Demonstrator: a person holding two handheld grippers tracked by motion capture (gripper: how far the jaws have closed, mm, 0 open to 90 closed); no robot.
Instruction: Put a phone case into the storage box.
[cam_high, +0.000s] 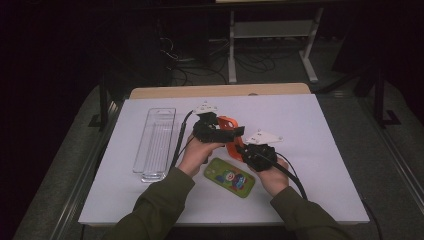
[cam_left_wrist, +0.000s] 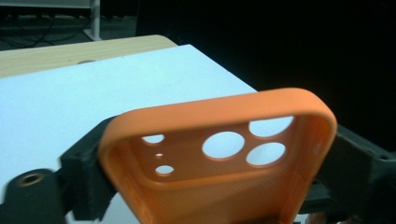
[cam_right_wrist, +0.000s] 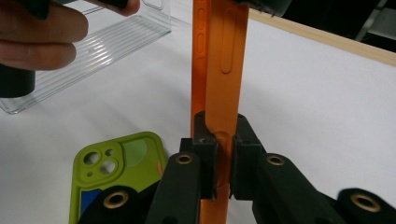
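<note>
My right tool (cam_right_wrist: 223, 161) is clamped on the orange phone case's (cam_right_wrist: 219, 56) edge; my left tool (cam_left_wrist: 210, 186) seems closed across its camera end, held above the table (cam_high: 310, 130). If I pull unevenly, the case could twist and slip free. No legible writing on it.

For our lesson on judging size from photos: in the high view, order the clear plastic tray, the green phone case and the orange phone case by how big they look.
1. Clear ribbed plastic tray, clearly largest.
2. Green phone case, lying flat.
3. Orange phone case: unsure, since it is held edge-on, lifted nearer the camera and partly hidden by both tongs.
</note>
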